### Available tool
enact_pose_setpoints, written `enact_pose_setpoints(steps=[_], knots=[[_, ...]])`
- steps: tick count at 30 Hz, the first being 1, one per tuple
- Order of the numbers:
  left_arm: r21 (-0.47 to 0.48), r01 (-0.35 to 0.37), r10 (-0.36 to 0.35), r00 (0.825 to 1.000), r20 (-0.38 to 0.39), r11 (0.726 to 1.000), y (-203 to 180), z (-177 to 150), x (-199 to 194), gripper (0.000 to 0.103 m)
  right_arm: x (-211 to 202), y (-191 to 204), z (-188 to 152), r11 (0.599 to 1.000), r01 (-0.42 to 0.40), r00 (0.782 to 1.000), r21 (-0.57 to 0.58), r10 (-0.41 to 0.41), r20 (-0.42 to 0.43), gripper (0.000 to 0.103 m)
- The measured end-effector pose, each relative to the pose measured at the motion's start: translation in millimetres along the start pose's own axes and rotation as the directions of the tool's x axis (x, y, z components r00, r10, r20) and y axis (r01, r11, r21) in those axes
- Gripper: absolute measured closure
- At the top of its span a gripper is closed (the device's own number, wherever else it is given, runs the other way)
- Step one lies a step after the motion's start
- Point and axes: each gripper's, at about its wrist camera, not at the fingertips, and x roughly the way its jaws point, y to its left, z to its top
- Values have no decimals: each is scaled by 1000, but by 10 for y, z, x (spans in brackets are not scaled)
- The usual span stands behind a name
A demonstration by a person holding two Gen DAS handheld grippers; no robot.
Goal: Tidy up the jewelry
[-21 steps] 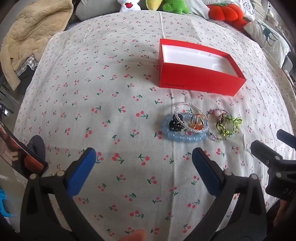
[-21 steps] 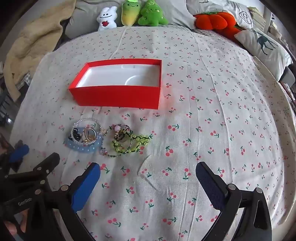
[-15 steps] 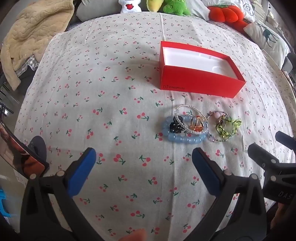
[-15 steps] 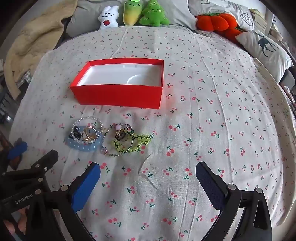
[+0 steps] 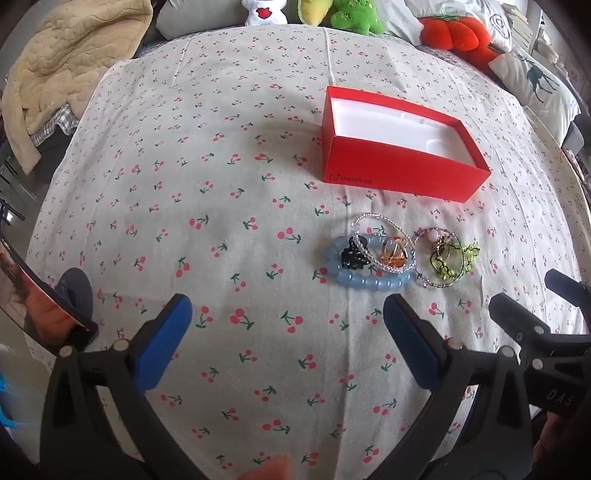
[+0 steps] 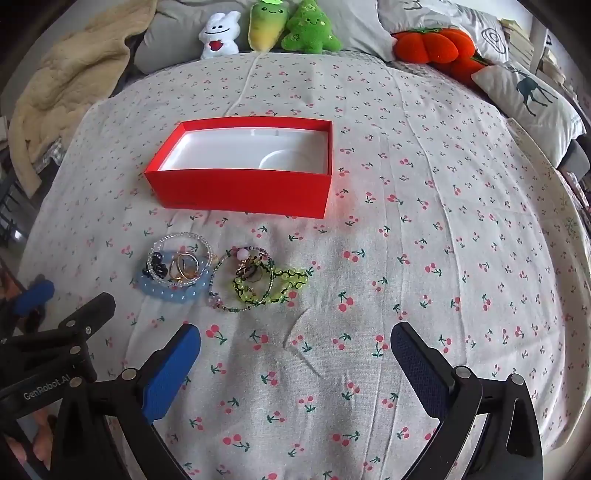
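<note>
Both claws released, nothing between pads: left claw [image 5: 287,334] & right claw [image 6: 295,363] hover over bed [image 6: 443,258]. Jewelry pile [image 6: 221,275] lies just in front of empty red box [image 6: 240,194]. Light, slippery, tangle-prone; prob. best pinch blue bead bracelet [image 5: 369,282] across its strand.

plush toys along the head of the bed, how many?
4: white bunny, yellow-green one and green tree in a row, orange pumpkin to their right. More may be hidden.

an open red box [image 6: 240,194] with a white, empty interior is set on the bed. just before it, a tangled heap of jewelry [image 6: 218,273] lies: blue bead bracelet [image 5: 369,282], green beads [image 6: 273,284], rings.
</note>
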Motion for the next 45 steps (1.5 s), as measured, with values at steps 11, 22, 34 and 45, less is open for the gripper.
enact_pose_setpoints(steps=[11,22,34,45], knots=[[-2,6,-6,1000,8,1000,8,11,-12,0,-8,-14,-2,1000,-3,1000,-2,3,0,0],[1,15,-15,1000,15,1000,0,4,-40,0,-16,-23,1,1000,-2,1000,1,2,2,0],[2,15,-15,1000,15,1000,0,2,-45,0,-15,-17,3,1000,0,1000,1,0,1,0],[1,16,-16,1000,16,1000,-5,1,-47,0,-23,-17,1,1000,0,1000,1,0,2,0]])
